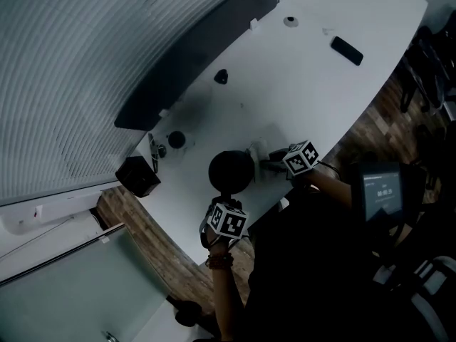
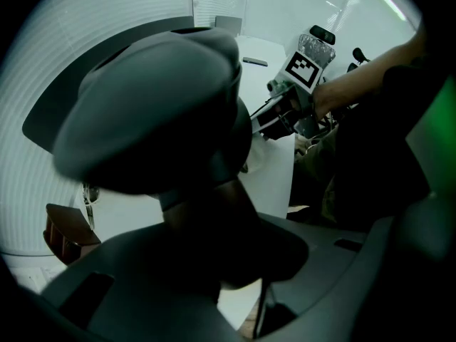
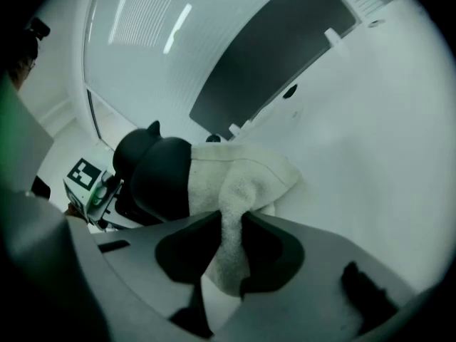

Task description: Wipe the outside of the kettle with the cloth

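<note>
A dark rounded kettle (image 1: 231, 169) stands near the front edge of the white table (image 1: 320, 84). My left gripper (image 1: 228, 197) points straight down from the near side and is shut on the kettle's handle (image 2: 214, 205), and the kettle's body (image 2: 157, 98) fills the left gripper view. My right gripper (image 1: 269, 164) reaches in from the right, shut on a white cloth (image 1: 258, 152). In the right gripper view the cloth (image 3: 239, 180) is pinched between the jaws (image 3: 231, 241) and lies against the side of the kettle (image 3: 153, 177). The right gripper (image 2: 281, 116) also shows in the left gripper view.
A black phone (image 1: 347, 50) lies at the table's far right. A long dark panel (image 1: 192, 55) runs along the back edge. Small dark objects (image 1: 221, 77) (image 1: 176, 140) sit behind the kettle, and a black box (image 1: 137, 175) stands at the left end. A chair with a screen (image 1: 385, 191) is at the right.
</note>
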Available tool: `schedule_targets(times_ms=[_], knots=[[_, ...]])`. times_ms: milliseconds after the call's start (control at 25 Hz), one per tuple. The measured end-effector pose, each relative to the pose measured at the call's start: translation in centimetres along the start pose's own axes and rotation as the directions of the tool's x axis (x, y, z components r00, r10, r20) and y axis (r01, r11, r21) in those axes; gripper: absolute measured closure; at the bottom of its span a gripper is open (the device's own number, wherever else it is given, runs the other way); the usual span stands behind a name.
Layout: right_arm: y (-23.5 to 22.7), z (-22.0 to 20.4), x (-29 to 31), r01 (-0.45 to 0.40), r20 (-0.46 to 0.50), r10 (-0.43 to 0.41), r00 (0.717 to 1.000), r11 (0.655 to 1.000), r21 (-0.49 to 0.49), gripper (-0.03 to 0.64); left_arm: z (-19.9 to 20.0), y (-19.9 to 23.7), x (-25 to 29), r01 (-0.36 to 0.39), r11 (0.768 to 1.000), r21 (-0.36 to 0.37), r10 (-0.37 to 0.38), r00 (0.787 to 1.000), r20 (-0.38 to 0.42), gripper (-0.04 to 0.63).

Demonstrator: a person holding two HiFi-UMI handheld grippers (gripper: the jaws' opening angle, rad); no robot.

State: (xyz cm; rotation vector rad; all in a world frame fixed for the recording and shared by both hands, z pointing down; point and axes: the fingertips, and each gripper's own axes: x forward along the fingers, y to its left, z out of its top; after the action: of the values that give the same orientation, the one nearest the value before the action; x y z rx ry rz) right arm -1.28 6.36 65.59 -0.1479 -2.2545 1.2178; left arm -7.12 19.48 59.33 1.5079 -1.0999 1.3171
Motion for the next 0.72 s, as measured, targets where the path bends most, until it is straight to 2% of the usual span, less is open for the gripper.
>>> schedule_targets(times_ms=[80,160,240,280,360,440,560,640,720], knots=[[0.0,0.7,-1.5,0.029,0.094,-0.031,0.995,0.999,0.027,0.545,0.0,-0.4,-0.4,0.007,0.999,0.037,-0.008,1.0,0.015,0.468],[-0.2,1.1,-2.9,0.065,0.139,-0.069,0.988,0.997,0.029,0.541,0.0,-0.8,-0.7,0.014,0.997,0.074,-0.016,1.0,0.024,0.465],[-0.2,1.5,-3.8,0.112,0.16,-0.114,0.981,0.994,0.019,0.493,-0.1,-0.7,-1.1,0.016,0.995,0.101,-0.019,0.999,0.035,0.46],[0.0,1.6,-4.1,0.125,0.172,-0.127,0.977,0.992,0.019,0.468,-0.3,-0.5,-1.4,0.014,0.994,0.108,-0.019,0.999,0.043,0.444],[0.4,2.4,-4.7,0.136,0.198,-0.135,0.971,0.991,0.007,0.457,-0.3,0.2,-1.9,0.001,0.993,0.115,-0.009,0.998,0.068,0.388],[0.5,3.5,-5.2,0.181,0.22,-0.17,0.961,0.983,-0.031,0.434,-0.2,0.6,-2.4,-0.022,0.992,0.128,0.009,0.995,0.098,0.35],[0.4,5.5,-6.3,0.323,0.281,-0.281,0.918,0.939,-0.117,0.348,-0.2,0.7,-3.6,-0.046,0.989,0.141,0.024,0.987,0.158,0.339],[1.1,7.2,-7.6,0.404,0.36,-0.326,0.874,0.899,-0.167,0.348,-0.3,0.7,-4.6,-0.065,0.988,0.139,0.034,0.977,0.211,0.331],[2.4,8.8,-8.7,0.456,0.431,-0.336,0.837,0.864,-0.213,0.348,-0.5,0.8,-5.8,-0.085,0.988,0.127,0.048,0.961,0.271,0.331]])
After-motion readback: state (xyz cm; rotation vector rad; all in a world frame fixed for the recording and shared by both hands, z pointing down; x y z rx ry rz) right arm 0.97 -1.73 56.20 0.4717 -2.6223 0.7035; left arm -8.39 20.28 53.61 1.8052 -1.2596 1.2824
